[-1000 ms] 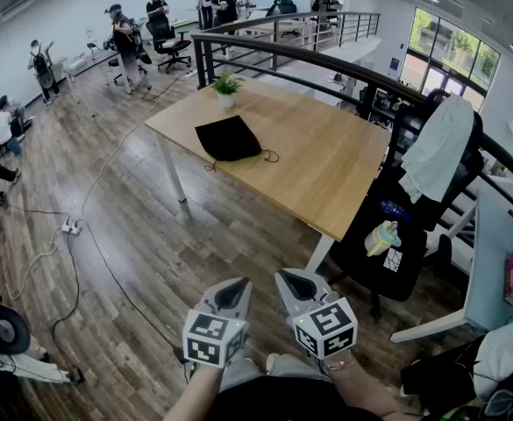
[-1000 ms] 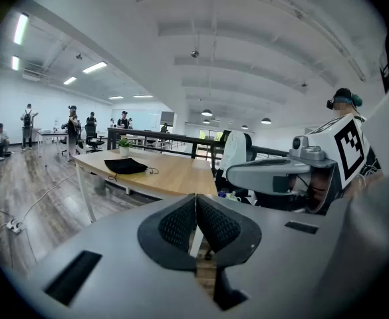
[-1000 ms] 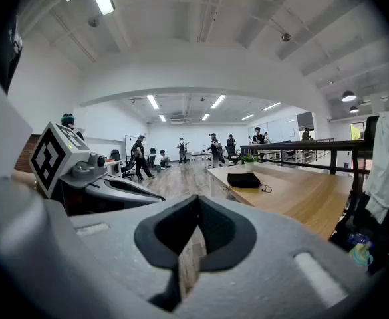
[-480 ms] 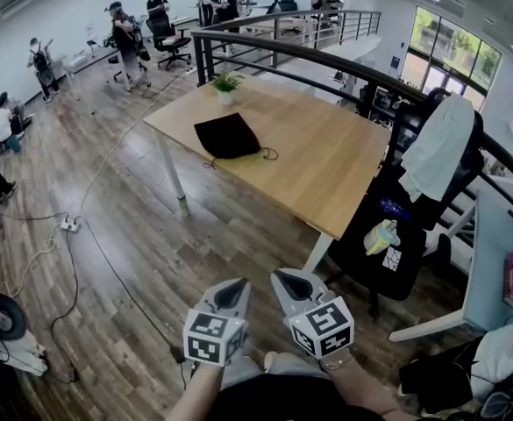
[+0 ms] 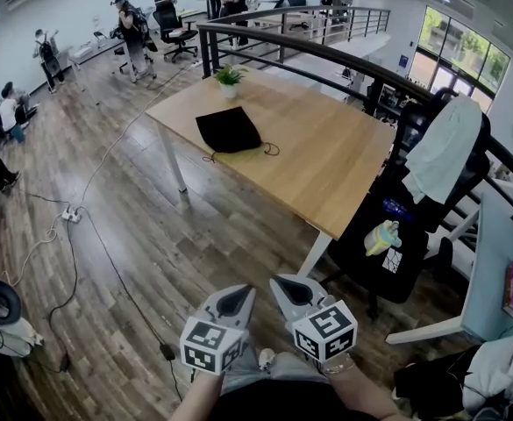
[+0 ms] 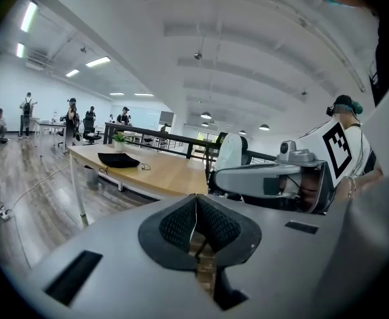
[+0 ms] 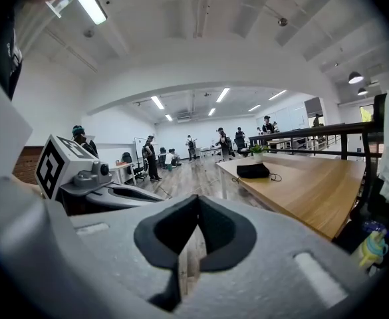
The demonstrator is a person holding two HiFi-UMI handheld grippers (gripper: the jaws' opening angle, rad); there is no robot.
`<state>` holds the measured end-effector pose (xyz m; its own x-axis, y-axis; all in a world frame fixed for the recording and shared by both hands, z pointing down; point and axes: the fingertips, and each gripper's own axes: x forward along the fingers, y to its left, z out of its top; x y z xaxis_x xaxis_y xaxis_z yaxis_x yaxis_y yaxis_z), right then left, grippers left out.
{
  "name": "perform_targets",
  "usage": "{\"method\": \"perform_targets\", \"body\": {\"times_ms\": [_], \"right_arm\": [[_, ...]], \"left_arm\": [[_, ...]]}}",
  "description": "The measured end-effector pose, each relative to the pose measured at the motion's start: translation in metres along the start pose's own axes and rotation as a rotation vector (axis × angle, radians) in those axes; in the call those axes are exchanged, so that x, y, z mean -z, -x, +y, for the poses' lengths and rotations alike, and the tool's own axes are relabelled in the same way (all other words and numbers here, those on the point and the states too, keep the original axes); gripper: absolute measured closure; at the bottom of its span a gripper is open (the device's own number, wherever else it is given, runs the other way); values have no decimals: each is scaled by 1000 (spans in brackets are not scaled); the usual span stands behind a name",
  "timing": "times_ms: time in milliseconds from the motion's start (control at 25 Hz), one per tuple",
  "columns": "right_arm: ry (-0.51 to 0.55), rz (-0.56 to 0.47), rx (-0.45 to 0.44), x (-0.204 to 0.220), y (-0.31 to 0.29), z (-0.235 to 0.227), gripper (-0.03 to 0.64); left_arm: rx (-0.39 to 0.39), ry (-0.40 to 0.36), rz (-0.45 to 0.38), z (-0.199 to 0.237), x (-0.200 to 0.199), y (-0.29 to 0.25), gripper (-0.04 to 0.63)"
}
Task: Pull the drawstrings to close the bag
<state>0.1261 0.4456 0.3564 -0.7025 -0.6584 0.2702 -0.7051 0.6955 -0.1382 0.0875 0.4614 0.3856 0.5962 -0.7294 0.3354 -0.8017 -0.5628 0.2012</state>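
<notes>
Left claw point(image 5: 236, 301) and right claw point(image 5: 293, 289) both clenched, empty, carried side by side well short of the bench point(image 5: 326, 174). Bag point(image 5: 228, 130) lies flat by the bench's far-left corner, drawstrings point(image 5: 269, 150) slack beside it. Judged: approach stage, pulling not begun.

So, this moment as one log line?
left hand-held gripper: shut, empty | right hand-held gripper: shut, empty | black bag: on table, untouched
</notes>
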Motion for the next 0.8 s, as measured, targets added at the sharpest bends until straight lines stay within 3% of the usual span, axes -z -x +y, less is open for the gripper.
{"method": "perform_targets", "body": {"times_ms": [360, 800], "right_arm": [[-21, -7, 19, 3, -15, -27, 617], [-64, 2, 69, -28, -118, -94, 618]], "left_arm": [[16, 12, 13, 7, 2, -26, 578], [36, 48, 24, 114, -32, -94, 578]]}}
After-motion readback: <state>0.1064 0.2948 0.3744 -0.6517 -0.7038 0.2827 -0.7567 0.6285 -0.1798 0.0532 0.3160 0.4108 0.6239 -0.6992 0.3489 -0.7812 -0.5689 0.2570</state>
